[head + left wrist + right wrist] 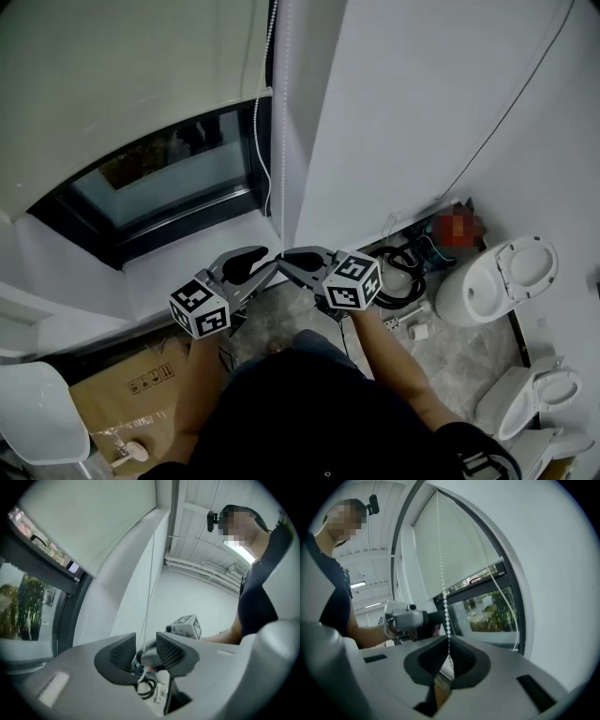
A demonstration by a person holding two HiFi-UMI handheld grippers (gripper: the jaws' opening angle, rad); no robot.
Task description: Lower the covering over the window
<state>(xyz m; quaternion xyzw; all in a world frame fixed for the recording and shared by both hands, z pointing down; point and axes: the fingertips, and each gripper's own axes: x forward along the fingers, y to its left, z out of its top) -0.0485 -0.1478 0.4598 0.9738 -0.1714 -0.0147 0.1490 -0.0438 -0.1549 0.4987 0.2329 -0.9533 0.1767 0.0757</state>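
Left forearm point(192, 384): bare, reaching forward and up from the body; marker cube facing the head camera.
Right forearm point(389, 352): bare, angled inward, so the two grippers meet tip to tip.
Left gripper point(146, 644): jaws parted by a narrow gap. A thin strand of the bead chain point(151, 588) runs down through the gap; it seems to hang free of both pads, though the view is too coarse to be sure.
Right gripper point(449, 641): jaws clenched on the chain, with the beads pinched where the ribbed pads meet; tipped upward toward the glass.
Gripper positions: in the head view the left gripper point(255, 255) and right gripper point(286, 259) sit just beside each other at the window's lower right corner.
Bead chain: rises from the right jaws up along the blind's edge, then loops down beside the frame.
Roller blind point(454, 550): pale, covering the upper part of the opening.
Window point(492, 611): dark-framed; a lower band is uncovered, with greenery showing behind the glass.
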